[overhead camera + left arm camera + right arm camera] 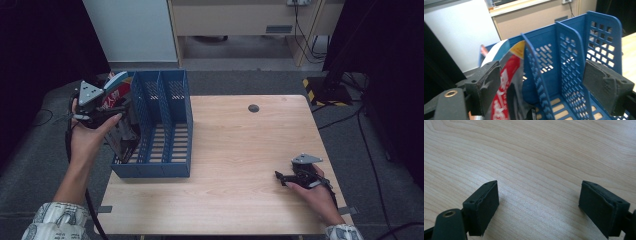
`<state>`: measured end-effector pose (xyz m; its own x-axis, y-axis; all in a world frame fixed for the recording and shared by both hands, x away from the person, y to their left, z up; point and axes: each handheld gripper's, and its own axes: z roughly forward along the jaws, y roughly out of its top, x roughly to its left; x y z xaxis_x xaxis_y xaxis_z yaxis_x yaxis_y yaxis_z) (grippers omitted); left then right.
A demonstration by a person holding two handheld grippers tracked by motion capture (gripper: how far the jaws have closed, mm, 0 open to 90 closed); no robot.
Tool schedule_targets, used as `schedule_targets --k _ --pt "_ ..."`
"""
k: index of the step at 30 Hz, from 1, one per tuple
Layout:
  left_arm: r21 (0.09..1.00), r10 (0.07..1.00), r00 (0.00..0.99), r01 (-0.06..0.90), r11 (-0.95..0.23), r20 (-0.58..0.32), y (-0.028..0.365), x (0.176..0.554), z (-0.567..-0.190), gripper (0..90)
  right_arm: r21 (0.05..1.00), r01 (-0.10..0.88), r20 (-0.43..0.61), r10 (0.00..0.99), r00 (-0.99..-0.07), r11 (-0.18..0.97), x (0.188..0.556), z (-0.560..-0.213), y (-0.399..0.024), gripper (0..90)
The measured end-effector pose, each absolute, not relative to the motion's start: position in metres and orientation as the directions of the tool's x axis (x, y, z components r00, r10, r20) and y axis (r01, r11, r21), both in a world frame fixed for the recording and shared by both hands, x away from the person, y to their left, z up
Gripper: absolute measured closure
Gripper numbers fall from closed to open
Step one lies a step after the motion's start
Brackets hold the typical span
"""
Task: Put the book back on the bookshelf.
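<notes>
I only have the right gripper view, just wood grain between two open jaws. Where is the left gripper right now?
Observer: The left gripper is at the left end of a blue file rack that stands on the table.
Operator: Is it clamping anything there?
Observer: No. Its jaws stand wide apart, and a red-covered magazine in the rack's leftmost compartment lies beside one pad without being pinched.

It looks like an office or lab workspace; a pale wooden desk (240,150) with a cable hole (254,108) stands on grey carpet (30,150); behind it sit beige cabinets (235,20), trailing cables (305,45), and a hazard-striped stand base (327,90).
</notes>
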<state>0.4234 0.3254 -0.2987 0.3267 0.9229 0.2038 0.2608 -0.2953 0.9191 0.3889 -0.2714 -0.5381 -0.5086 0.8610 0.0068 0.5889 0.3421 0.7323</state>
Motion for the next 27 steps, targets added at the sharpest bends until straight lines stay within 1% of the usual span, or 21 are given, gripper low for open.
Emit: schedule_targets --k 7,17,27 --pt "0.908 0.904 0.38 0.278 -0.314 0.196 0.309 0.427 -0.303 7.2 0.732 0.589 0.007 0.861 -0.509 0.342 0.389 -0.538 -0.271 16.6" --pt "0.893 0.884 0.429 0.302 -0.333 0.185 0.293 0.432 -0.317 3.7 0.734 0.586 0.003 0.86 -0.51 0.344 0.389 -0.538 -0.271 16.6" --pt "0.884 0.867 0.465 0.312 -0.349 0.178 0.278 0.434 -0.326 2.1 0.734 0.586 0.003 0.86 -0.51 0.344 0.389 -0.538 -0.271 16.5"
